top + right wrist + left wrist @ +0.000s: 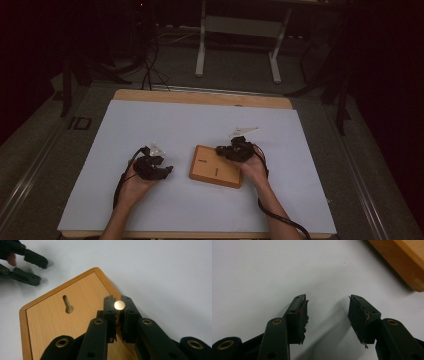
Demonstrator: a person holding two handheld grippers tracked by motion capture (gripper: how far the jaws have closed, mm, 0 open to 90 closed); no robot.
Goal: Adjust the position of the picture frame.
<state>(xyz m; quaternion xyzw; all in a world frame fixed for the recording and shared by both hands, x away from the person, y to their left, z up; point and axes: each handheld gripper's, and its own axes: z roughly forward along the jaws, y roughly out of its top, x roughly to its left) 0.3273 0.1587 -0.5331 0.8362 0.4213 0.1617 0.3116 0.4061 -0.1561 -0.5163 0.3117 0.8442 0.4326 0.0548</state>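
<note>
A flat wooden box (216,166) lies on the white mat, slightly right of centre. Its top has a keyhole-shaped slot (67,304). My right gripper (119,300) hovers over the box's near right edge, shut on a small shiny round coin (119,305) held at the jaw tips. In the high view the right gripper (222,150) sits at the box's upper right corner. My left gripper (328,312) is open with nothing between its jaws, low over the mat left of the box (404,257). The left gripper (162,170) points toward the box and also appears far off (32,267).
The white mat (150,125) covers a wooden table (200,97), with bare mat all around the box. Beyond the table's far edge are a dark floor, cables (150,65) and the white legs of a desk (201,50).
</note>
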